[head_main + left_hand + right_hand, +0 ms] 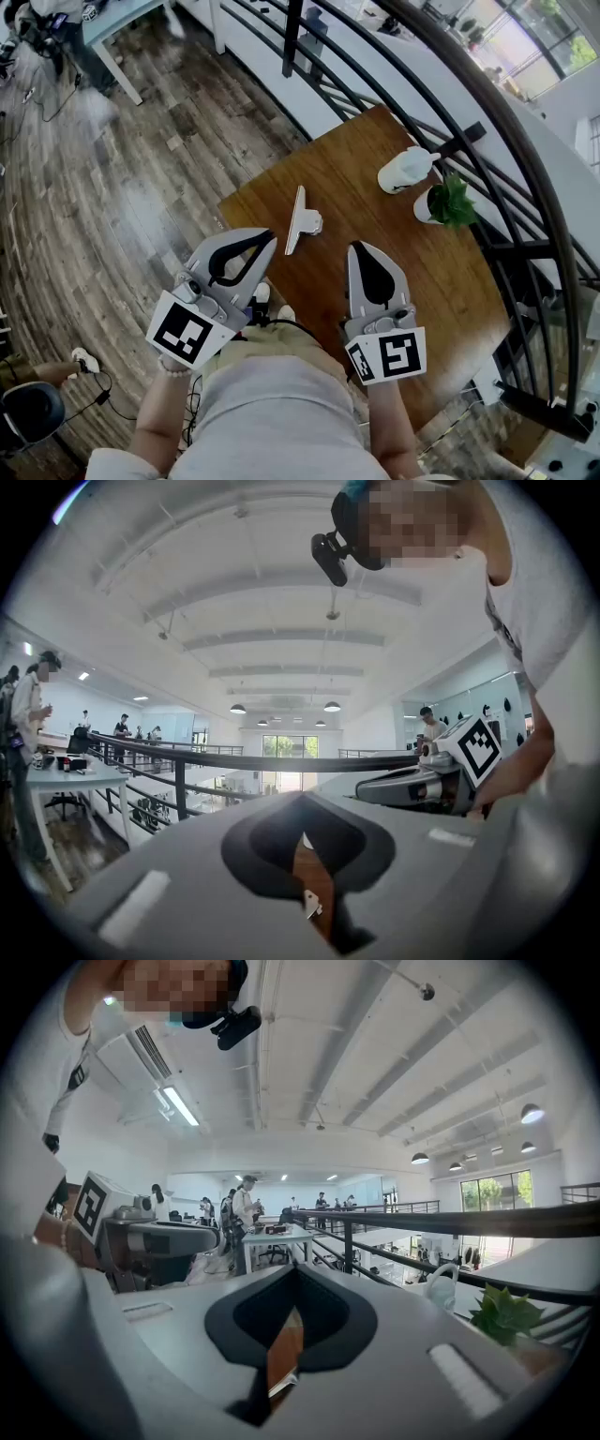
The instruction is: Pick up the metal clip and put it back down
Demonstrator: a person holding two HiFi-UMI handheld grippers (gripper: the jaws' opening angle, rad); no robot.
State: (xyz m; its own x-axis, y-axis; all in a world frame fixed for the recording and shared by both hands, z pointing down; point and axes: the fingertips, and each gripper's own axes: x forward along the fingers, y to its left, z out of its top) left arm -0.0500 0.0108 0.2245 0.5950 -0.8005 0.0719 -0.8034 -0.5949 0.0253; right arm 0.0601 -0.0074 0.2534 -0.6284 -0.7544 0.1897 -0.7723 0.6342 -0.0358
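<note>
The metal clip lies flat on the brown wooden table, near its left edge. My left gripper hovers just left of and below the clip, jaws pressed together and empty. My right gripper is to the clip's right, also shut with nothing in it. In the left gripper view the gripper shows only a thin slit, through which a bit of the clip and table appear. In the right gripper view the gripper likewise shows table and a sliver of the clip through its slit.
A white pot with a handle and a small green potted plant stand at the table's far right. A black curved railing runs right behind the table. Wooden floor lies to the left, with a white desk beyond.
</note>
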